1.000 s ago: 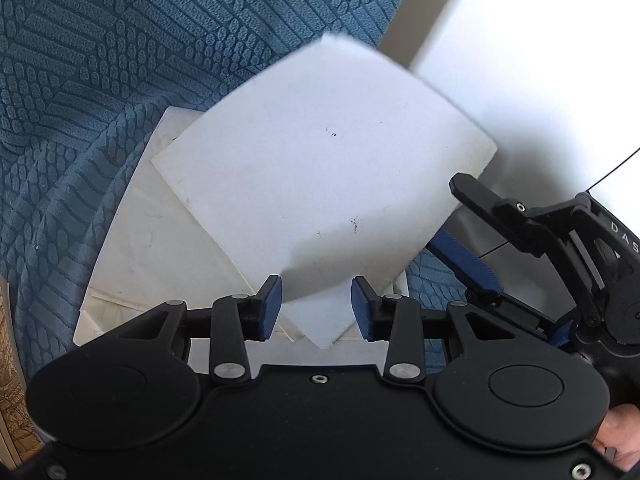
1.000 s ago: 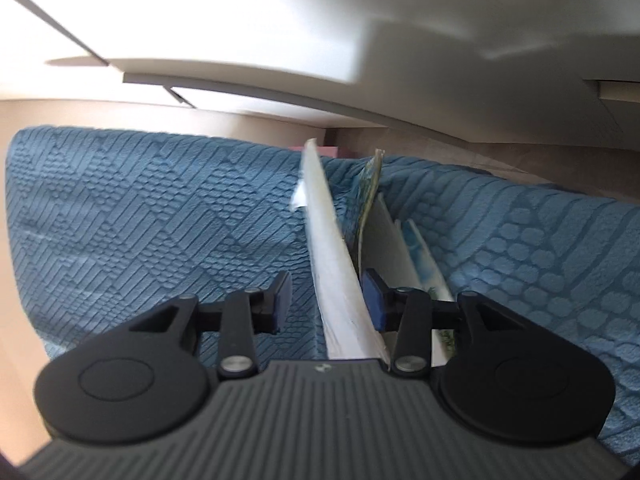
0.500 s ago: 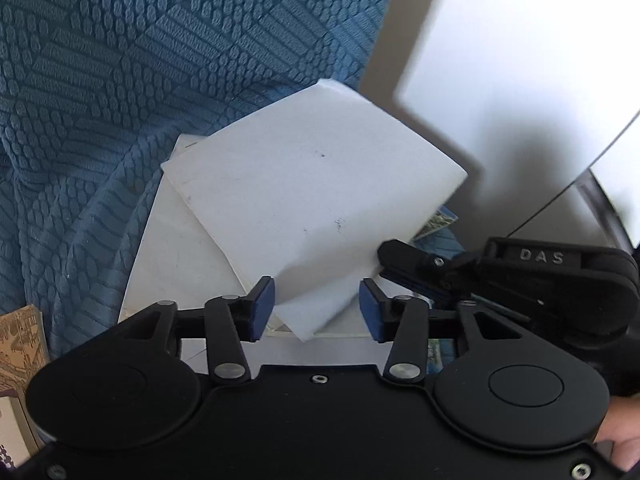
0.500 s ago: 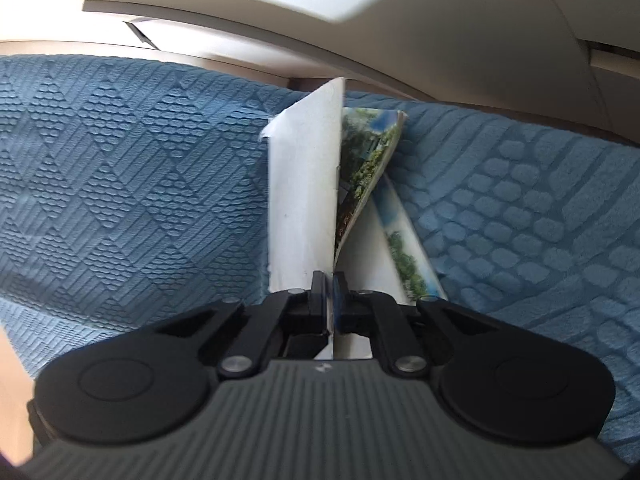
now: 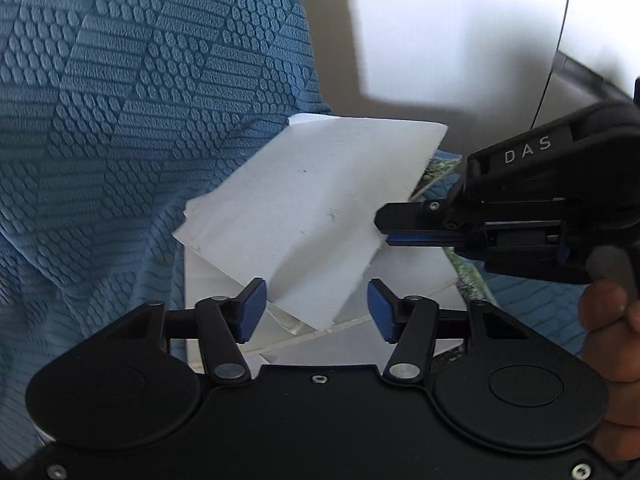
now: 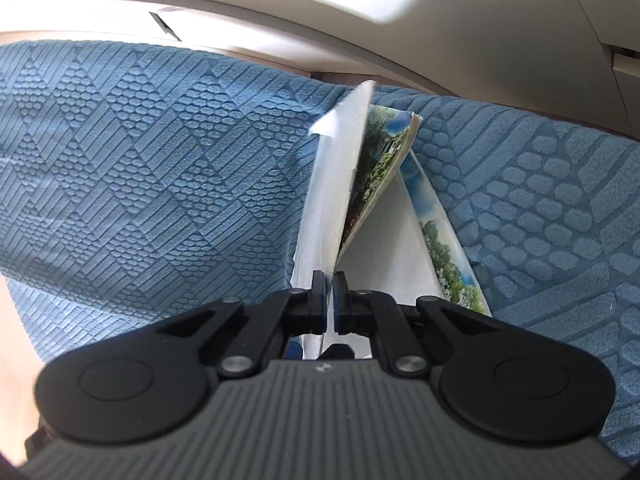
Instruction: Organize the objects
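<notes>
My right tool pinches the white card by its three o'clock edge, tilting it off the stack on the blue cloth for sorting, while my left tool waits with jaws apart, touching nothing.

2 tools, several picture cards, exact count unclear, 1 blue cloth.

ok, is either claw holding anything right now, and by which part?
The right claw is shut on the near edge of the white-backed photo card, lifting it off the stack. The left claw is open, holding nothing.
</notes>
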`<state>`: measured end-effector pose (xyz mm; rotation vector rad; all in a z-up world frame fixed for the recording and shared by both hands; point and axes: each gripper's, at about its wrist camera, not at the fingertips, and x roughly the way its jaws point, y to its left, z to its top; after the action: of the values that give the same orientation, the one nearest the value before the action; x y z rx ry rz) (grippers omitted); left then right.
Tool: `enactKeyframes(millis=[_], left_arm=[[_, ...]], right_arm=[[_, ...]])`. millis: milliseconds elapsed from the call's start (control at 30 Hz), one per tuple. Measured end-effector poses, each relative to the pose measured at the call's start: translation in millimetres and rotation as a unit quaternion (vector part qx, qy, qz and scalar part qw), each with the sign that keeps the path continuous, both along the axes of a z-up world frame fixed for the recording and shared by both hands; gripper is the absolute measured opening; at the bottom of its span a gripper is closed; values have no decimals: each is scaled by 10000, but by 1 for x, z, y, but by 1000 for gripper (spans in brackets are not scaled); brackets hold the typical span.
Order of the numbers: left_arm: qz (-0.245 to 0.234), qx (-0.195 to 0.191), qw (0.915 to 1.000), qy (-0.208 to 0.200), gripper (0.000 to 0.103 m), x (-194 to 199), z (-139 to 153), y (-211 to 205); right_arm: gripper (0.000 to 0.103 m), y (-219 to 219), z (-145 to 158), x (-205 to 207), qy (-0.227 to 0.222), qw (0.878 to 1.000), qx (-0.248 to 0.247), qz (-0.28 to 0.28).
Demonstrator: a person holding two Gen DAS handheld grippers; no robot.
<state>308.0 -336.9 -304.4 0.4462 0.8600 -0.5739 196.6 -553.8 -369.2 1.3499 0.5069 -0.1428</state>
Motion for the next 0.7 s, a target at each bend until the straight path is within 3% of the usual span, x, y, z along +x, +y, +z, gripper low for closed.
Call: enactKeyframes(millis=[33,167,300,467,533,600,700], left_arm=[[-55,44,10000,-39,49,0,-2,-2],[-273,-9,9996,58,31,0,-8,-5],[-532,287,9980,-196,18,-8,-9,-12],[-385,328,9985,-214,14,-8,-7,-7],[-178,119,9996,-172,13,-4,-1,1],[-34,-70,9999,-134,13,-3,5,9],[129,-234,9996,-91,13,-4,12,19]], right_arm=[[7,0,0,0,34,10000,-7,15],[7,-2,-4,-3,76,9999,108,-41],[8,0,-6,-6,144,9998,145,-90],[9,-9,-11,-18,279,9982,367,-392],[14,-13,-11,-23,205,9973,409,-582],[36,-16,-11,-29,106,9960,429,-783],[42,-21,-11,-33,-183,9943,489,-932]])
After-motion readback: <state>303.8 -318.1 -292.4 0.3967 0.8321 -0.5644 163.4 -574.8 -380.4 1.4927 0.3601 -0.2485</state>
